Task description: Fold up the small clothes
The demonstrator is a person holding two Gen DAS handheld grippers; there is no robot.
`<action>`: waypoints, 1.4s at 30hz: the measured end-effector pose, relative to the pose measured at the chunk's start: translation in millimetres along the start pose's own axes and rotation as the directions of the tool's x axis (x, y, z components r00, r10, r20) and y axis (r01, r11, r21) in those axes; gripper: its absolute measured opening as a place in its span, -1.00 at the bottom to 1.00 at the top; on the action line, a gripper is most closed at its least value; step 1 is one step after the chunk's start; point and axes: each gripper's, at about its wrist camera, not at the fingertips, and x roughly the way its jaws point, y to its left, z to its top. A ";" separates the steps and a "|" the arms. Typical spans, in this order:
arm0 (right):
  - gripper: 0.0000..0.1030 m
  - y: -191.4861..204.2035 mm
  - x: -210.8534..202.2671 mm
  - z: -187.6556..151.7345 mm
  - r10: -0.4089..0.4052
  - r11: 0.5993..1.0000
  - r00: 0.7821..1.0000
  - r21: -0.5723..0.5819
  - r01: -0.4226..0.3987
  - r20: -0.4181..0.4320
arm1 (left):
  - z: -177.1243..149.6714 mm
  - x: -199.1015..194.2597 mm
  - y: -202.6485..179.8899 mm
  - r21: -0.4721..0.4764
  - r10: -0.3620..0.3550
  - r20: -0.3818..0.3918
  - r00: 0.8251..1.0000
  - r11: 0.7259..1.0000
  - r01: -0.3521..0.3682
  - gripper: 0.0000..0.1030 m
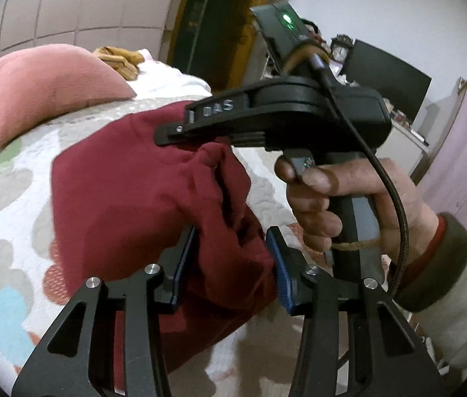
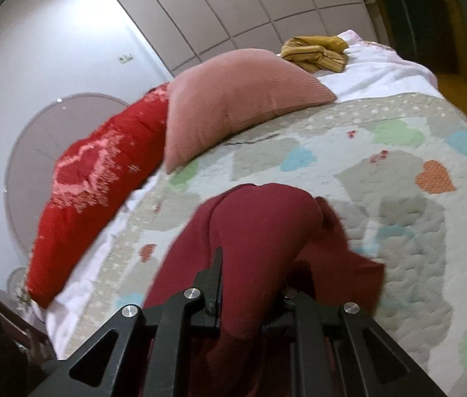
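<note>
A dark red garment (image 1: 127, 192) hangs bunched over the quilted bed (image 1: 11, 205), held up by both grippers. My left gripper (image 1: 233, 264) has its blue pads pressed on a thick bunch of the cloth. My right gripper (image 1: 180, 134), held by a hand, shows in the left wrist view with its jaws closed on the garment's upper edge. In the right wrist view the garment (image 2: 266, 225) drapes over my right gripper (image 2: 250, 297), whose fingers are mostly hidden by the cloth.
A pink pillow (image 2: 233, 99) and a red pillow (image 2: 94, 192) lie at the head of the bed (image 2: 398, 215). A yellow striped garment (image 2: 316, 49) lies on white bedding behind them. A padded headboard (image 2: 233, 6) and a wardrobe (image 1: 465, 172) stand around.
</note>
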 end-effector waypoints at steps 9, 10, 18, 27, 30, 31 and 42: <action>-0.50 -45.2 33.1 -14.3 -0.100 0.994 0.993 0.045 0.103 -0.059 | -7.9 28.2 14.3 -0.123 -0.114 -0.091 0.989 0.987 0.103 -0.18; -0.46 -46.8 28.9 -14.5 -0.112 0.992 0.993 0.054 0.115 -0.048 | -9.1 21.1 12.9 -0.112 -0.116 -0.093 0.989 0.988 0.105 -0.18; -0.45 5.0 -43.0 -23.2 -0.099 0.992 0.995 -0.075 0.100 0.025 | -27.0 -34.1 14.0 0.028 0.033 -0.055 0.998 0.999 -0.032 -0.18; -0.46 18.2 -36.6 -81.5 -0.232 0.961 0.971 -0.168 0.220 -0.056 | -32.5 -27.8 56.8 -0.159 0.089 -0.049 0.995 0.983 -0.095 -0.18; -0.47 5.3 -28.2 -100.8 -0.254 0.959 0.962 -0.159 0.237 -0.098 | -33.6 -21.7 49.9 -0.117 0.110 -0.055 0.992 0.986 -0.115 -0.18; -0.47 2.4 -26.6 -103.2 -0.254 0.958 0.963 -0.159 0.238 -0.092 | -34.8 -20.6 46.5 -0.099 0.126 -0.055 0.991 0.987 -0.131 -0.17; -0.47 21.8 -66.9 -104.4 -0.222 0.969 0.975 -0.104 0.223 0.016 | -22.5 -36.4 52.4 -0.093 0.228 -0.012 0.974 0.969 -0.228 -0.17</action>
